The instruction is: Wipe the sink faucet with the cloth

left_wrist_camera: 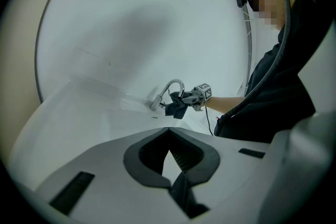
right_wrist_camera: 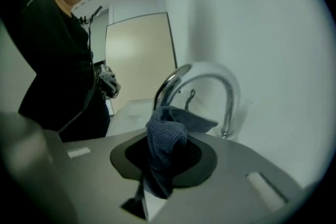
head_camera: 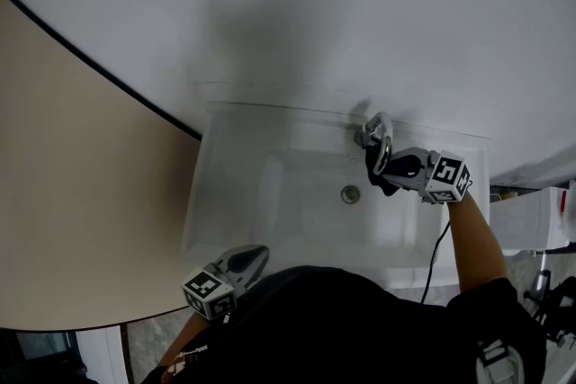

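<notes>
The chrome faucet point(head_camera: 373, 131) arches over the back rim of the white sink point(head_camera: 225, 193). My right gripper point(head_camera: 382, 163) is beside the spout, shut on a dark blue cloth point(head_camera: 386, 184) that hangs from its jaws. In the right gripper view the cloth point(right_wrist_camera: 166, 139) is bunched between the jaws of that gripper point(right_wrist_camera: 157, 168), its top edge against the curved faucet point(right_wrist_camera: 210, 81). The left gripper view shows the faucet point(left_wrist_camera: 171, 88), the cloth point(left_wrist_camera: 176, 109) and the right gripper point(left_wrist_camera: 195, 96) from afar. My left gripper point(head_camera: 259, 254) hovers at the sink's front left edge, shut and empty, jaws together point(left_wrist_camera: 170, 157).
The drain point(head_camera: 350, 193) lies in the middle of the basin. A white wall point(head_camera: 360, 4) rises behind the sink. A beige panel point(head_camera: 72, 193) stands to the left, and a white object point(head_camera: 529, 220) to the right. A black cable point(head_camera: 436, 252) trails from my right hand.
</notes>
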A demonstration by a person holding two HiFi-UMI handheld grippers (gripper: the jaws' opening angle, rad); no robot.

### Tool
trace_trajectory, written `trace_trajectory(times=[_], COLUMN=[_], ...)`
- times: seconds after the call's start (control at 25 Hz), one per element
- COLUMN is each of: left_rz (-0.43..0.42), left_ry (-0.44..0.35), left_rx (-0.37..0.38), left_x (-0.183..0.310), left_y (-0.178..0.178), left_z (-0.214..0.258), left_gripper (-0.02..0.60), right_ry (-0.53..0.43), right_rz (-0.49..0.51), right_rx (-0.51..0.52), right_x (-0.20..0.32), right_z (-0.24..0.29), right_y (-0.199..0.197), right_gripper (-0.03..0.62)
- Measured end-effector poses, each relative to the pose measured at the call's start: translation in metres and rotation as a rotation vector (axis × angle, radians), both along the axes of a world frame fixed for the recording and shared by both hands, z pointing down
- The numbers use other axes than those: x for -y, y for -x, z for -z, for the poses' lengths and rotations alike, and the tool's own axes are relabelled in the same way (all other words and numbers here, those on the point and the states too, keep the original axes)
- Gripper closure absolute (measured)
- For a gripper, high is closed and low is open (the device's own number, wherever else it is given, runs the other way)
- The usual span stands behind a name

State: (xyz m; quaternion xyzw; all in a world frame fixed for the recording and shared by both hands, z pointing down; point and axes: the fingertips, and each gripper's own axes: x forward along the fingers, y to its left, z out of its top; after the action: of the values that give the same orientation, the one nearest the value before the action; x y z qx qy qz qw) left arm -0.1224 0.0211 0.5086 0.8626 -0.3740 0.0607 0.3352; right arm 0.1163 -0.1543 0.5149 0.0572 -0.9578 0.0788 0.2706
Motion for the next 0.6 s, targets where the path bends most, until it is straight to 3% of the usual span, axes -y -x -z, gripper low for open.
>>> trace_trajectory(times=[0.04, 0.12, 0.2, 0.32, 0.44, 0.6], left_rz=[0.003, 0.003, 0.005, 0.0, -0.007, 0.025], left_ry=[0.004, 0.003, 0.008, 0.029, 0.042, 0.093], left_rx=[-0.008, -0.014, -0.014, -0.002, 0.034, 0.038], left_x=[0.001, 0.001, 0.001, -0.004, -0.012, -0.025], left_y=[0.0, 0.002, 0.003, 0.006, 0.009, 0.023], left_z=[0.0, -0.002, -0.003, -0.006, -0.012, -0.021], left_gripper=[0.581, 0.581, 0.581, 0.581, 0.581, 0.581], right_ry=[0.026, 0.141, 0.309, 0.522, 0.557, 0.575], right_rz=[-0.004, -0.134, -0.376, -0.785, -1.051, -1.188], right_rx=[-0.032, 0.005, 0.149, 0.457, 0.741, 0.971], right_x=[-0.012, -0.028, -0.023, 0.021, 0.076, 0.111], right_z=[-0.01, -0.03, -0.053, -0.083, -0.091, -0.09], right_y=[0.004, 0.015, 0.023, 0.019, 0.003, -0.011], right_gripper=[0.525, 0.523, 0.522, 0.522, 0.523, 0.523])
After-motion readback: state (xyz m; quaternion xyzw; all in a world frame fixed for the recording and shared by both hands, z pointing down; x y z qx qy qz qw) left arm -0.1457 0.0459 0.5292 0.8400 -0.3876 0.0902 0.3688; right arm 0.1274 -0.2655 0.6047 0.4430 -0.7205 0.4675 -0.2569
